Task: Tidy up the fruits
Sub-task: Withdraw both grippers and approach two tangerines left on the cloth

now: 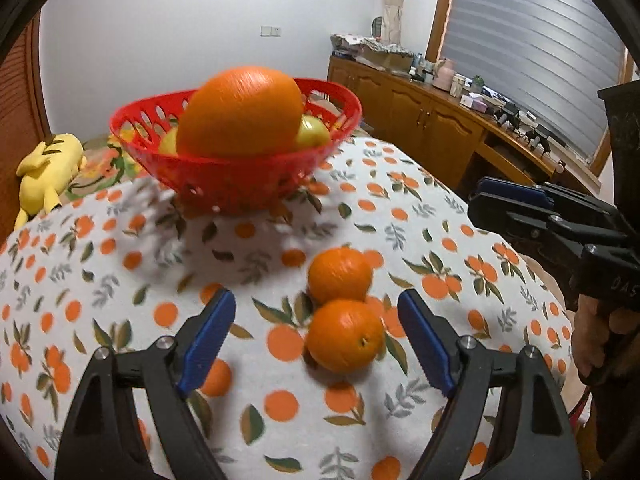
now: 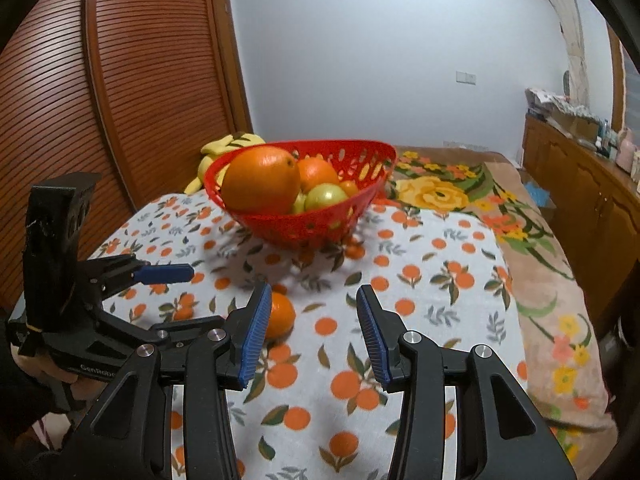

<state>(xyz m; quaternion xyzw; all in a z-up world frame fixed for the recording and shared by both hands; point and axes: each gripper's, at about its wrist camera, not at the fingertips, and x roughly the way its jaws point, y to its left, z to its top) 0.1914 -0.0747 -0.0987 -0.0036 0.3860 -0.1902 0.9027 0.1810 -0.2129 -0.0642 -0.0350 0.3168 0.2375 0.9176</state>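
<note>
— Fingers first: how do they stand?

— Both pairs spread wide and empty. The left gripper [image 1: 316, 334] frames two small oranges at lower centre of its view; the right gripper [image 2: 310, 330] hangs over bare printed tablecloth [image 2: 440, 264].

— How far along is the sorting?

— Mostly done, I'd judge. The red basket [image 1: 240, 184], upper centre, already holds a large orange [image 1: 240, 112], another orange [image 2: 316, 172] and greenish-yellow fruits [image 2: 325, 196]. Left on the cloth are the near orange [image 1: 345, 336] and the far orange [image 1: 340, 274], touching each other.

— Anything else loose?

— Not that I can see; the right view shows only one of them, half hidden behind its left finger.

— Which way do they point?

— Nearly round, so no real long axis. The near one's stem dimple faces the camera, slightly right. The far one's I cannot tell.
</note>
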